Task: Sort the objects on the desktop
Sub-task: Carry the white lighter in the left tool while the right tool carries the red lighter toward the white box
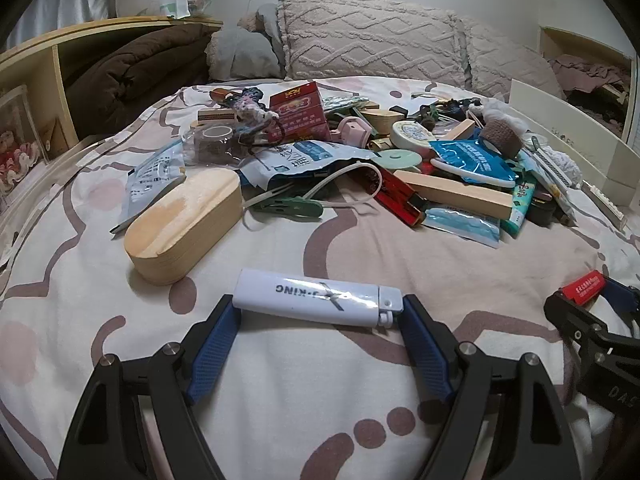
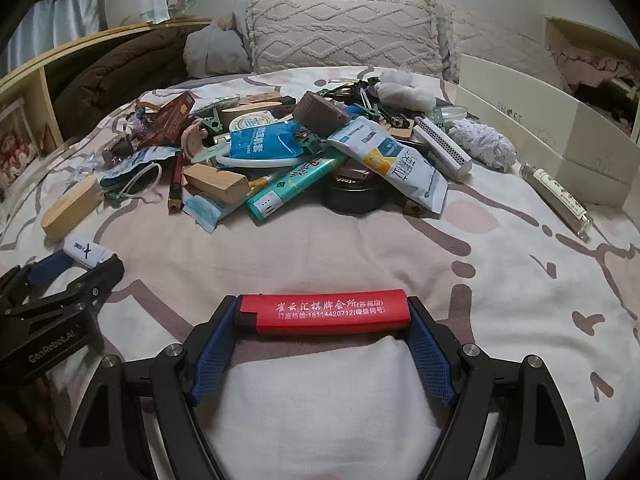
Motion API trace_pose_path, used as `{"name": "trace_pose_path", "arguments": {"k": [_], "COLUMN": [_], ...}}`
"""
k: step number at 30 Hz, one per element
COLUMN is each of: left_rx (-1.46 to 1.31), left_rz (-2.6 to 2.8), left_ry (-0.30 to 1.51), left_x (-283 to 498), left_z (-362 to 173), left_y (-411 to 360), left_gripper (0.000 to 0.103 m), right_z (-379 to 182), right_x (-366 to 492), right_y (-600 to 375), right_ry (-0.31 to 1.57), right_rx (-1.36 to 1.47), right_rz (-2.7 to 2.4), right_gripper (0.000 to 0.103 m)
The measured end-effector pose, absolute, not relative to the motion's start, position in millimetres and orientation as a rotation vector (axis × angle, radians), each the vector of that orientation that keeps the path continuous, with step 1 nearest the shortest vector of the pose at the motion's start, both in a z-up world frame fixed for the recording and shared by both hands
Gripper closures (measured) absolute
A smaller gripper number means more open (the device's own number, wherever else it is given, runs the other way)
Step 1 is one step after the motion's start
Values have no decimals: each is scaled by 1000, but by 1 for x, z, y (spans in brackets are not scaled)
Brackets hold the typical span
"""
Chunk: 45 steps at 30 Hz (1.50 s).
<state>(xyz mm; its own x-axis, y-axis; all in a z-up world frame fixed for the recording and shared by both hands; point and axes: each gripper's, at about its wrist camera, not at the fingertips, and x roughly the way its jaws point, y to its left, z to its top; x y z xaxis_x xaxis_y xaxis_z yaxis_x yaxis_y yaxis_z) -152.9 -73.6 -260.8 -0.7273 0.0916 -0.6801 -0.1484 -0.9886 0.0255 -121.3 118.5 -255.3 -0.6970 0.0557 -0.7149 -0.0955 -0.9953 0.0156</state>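
The bed [image 1: 360,380], spread with a pale sheet patterned in mauve lines and dots, carried everything. Across its middle lay the heap of clutter [image 2: 304,160]: blue sachets, wooden blocks, a black tin, a green packet, tape, clips. A white open box [image 2: 560,136] stood at the bed's right edge, well apart from the heap, and an oval wooden case [image 1: 184,224] lay at the heap's left fringe.

Nearer than all of that, the two grippers sat side by side over bare sheet. The left gripper [image 1: 316,312] had the white lighter [image 1: 320,298] spanning its jaws, long axis running crosswise from pad to pad, the cap end against the right-hand pad; both ends touched the blue pads, so it was gripped end to end at a wide spread. The right gripper [image 2: 322,314] held the red lighter [image 2: 324,312] the same way, lengthwise between its jaws, printed side up, with the pads pressed on both ends.

Both lighters were therefore already clear of the heap and in hand, each lying square across its own jaws. What the coming move seemed to turn on was a destination. The white box lay to the right, so the right hand was much the nearer to it; the left would have to cross over. Whether the lighters rested on the sheet or hung just above it could not be told.
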Motion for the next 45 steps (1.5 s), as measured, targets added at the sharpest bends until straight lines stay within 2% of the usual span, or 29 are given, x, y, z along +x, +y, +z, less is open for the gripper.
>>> {"name": "trace_pose_path", "arguments": {"k": [27,45], "left_rx": [-1152,-1017], "left_rz": [2836,2841], "left_ry": [189,264], "left_x": [-147,-130], "left_z": [-249,-201], "left_y": [-64,-19], "left_gripper": [23,23], "right_z": [-252,-221], "right_x": [-112,-97], "right_y": [125,157], "right_ry": [87,184], "right_rx": [-1219,-1174], "right_rz": [2937,3010], "right_gripper": [22,22]}}
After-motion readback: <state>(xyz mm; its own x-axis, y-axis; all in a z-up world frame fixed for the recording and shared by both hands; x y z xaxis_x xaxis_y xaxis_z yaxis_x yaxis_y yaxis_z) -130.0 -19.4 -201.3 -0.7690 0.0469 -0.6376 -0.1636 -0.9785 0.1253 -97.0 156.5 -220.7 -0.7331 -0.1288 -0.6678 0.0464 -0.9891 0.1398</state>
